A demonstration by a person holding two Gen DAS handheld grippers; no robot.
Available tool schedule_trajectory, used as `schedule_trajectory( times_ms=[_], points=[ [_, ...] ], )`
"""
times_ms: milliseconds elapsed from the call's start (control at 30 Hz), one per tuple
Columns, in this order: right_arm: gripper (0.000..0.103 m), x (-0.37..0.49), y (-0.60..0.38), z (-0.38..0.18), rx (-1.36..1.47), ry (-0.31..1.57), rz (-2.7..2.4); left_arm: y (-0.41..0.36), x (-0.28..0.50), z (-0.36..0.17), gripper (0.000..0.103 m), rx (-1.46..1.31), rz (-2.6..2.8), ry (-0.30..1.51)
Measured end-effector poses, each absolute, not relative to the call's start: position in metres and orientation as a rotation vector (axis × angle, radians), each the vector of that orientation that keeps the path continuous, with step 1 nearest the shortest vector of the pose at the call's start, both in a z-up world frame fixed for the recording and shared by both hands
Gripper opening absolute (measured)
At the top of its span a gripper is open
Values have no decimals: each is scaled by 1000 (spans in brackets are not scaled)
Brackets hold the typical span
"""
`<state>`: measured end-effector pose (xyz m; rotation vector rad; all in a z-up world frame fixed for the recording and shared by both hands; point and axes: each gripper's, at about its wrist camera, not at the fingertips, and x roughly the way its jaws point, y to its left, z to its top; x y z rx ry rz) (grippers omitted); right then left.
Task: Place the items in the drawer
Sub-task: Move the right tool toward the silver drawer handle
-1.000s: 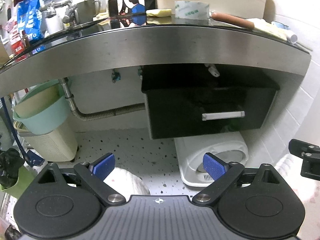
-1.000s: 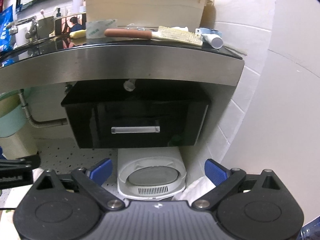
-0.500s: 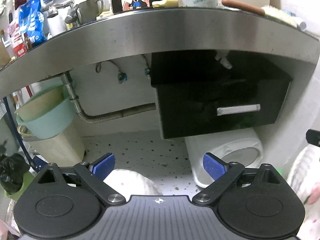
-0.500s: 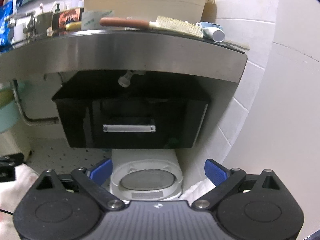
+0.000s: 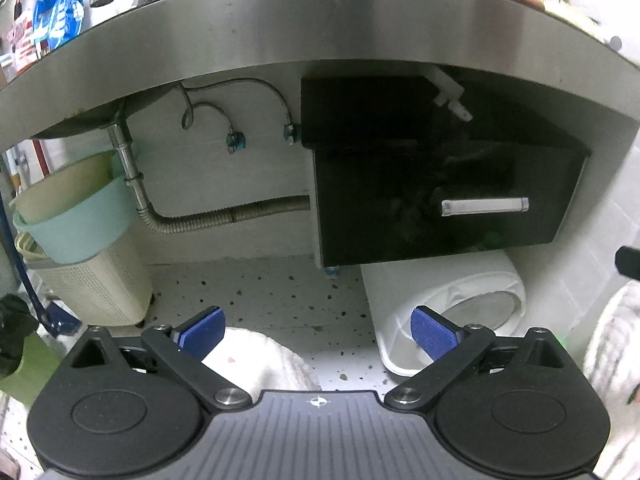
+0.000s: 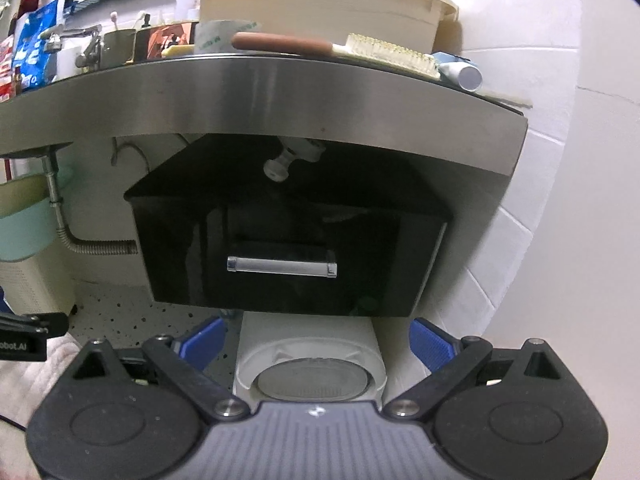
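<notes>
Your left hand-held gripper (image 5: 318,330) is released, its blue pads spread wide with nothing between them; below it lies a white fluffy cloth (image 5: 260,360) over the speckled floor (image 5: 256,292). Your right hand-held gripper (image 6: 318,342) is likewise released and empty, its blue fingertips (image 6: 430,342) standing apart on either side of a white machine with a round grey lid (image 6: 312,380) that sits on the floor just ahead.

Directly above that machine hangs the black drawer (image 6: 288,248), closed, with its pale bar handle (image 6: 282,267) lying level across the front. From your right gripper the handle is nearly centred; from your left it sits off to the right (image 5: 485,206), well apart from the pads. A white knob-like fitting (image 6: 280,166) hangs just over the drawer's top.

To the left, a corrugated metal drain hose (image 5: 224,216) runs toward the drawer's side, and a mint-green basin (image 5: 76,224) rests on a cream perforated basket (image 5: 100,284).

Above everything runs the steel-edged surface (image 6: 280,96). On it lie a scrub brush with a brown handle (image 6: 332,48), a roll of tape (image 6: 218,36), a white tube (image 6: 464,72) at the right end, and a large cream tub (image 6: 316,4) behind them. Further left stand a faucet (image 6: 76,42) and a metal mug (image 6: 118,46).
</notes>
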<state>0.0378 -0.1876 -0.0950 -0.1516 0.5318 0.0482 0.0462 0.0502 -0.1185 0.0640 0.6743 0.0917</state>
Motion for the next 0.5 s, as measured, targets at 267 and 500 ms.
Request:
schedule_trajectory(
  times_ms=[267,500],
  points=[
    [99,37,-193,-106,-115,528,99,57,46,-127,100,33,94,654],
    [99,38,-205,-109,-38,496,193,65,45,-131,100,-43,38,656]
  ],
)
